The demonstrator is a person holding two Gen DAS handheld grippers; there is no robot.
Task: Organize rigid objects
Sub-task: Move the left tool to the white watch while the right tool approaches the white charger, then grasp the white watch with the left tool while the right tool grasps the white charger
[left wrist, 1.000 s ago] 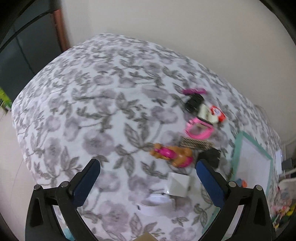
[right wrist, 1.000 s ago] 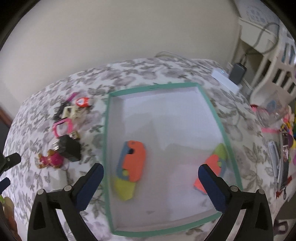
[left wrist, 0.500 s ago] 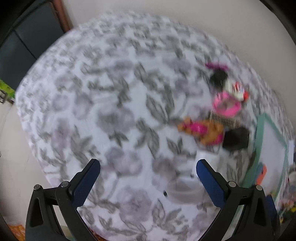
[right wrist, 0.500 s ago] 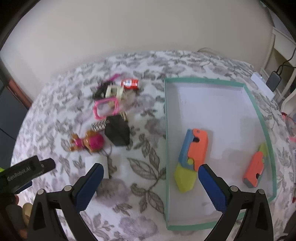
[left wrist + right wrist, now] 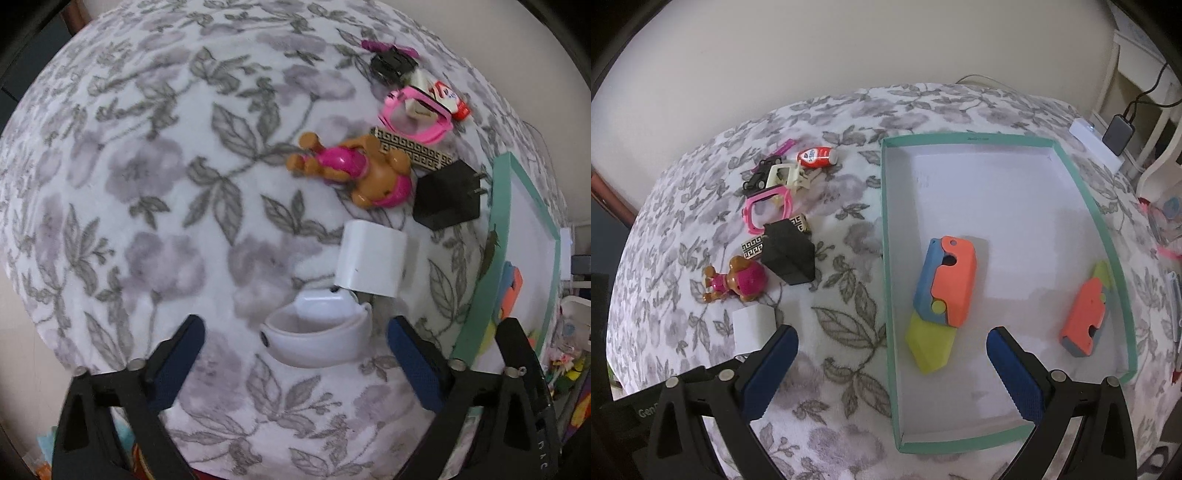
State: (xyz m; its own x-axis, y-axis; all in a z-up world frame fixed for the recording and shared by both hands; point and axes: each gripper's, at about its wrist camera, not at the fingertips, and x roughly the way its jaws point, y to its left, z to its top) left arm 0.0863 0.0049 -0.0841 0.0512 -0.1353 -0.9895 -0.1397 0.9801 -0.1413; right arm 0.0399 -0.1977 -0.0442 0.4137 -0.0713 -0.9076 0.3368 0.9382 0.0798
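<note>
left hand-held gripper point(image 5: 295, 363): points down over the white curved plastic band point(image 5: 317, 338); jaws wide and have just been closing a little; band lies between the pads, neither pad touching it yet.
why there: judging by the straddle, the band is the next pick. It rests on edge, open side up, so a top-down pinch across its width fits.
right hand-held gripper point(image 5: 890, 373): jaws wide, nothing between them; hangs over the near edge of the teal-rimmed white cardboard tray point(image 5: 886, 236), probably waiting.
surface: bed with a grey floral cover point(image 5: 155, 177), soft, so pressing down may tip things.
already in tray: large orange, blue and yellow plastic toy knife point(image 5: 942, 295); smaller orange and yellow one point(image 5: 1087, 317).
not yet sorted, on the cover left of the tray: white cube charger point(image 5: 371, 260), touching the band's far side; black plug adapter point(image 5: 448, 197); brown and pink toy dog point(image 5: 351, 168); gold patterned bar point(image 5: 413, 149); pink plastic frame point(image 5: 419, 118); small red and white bottle point(image 5: 816, 157).
risk: charger sits tight against the band; closing may nudge it.
progress: early, most pieces are outside the tray.
</note>
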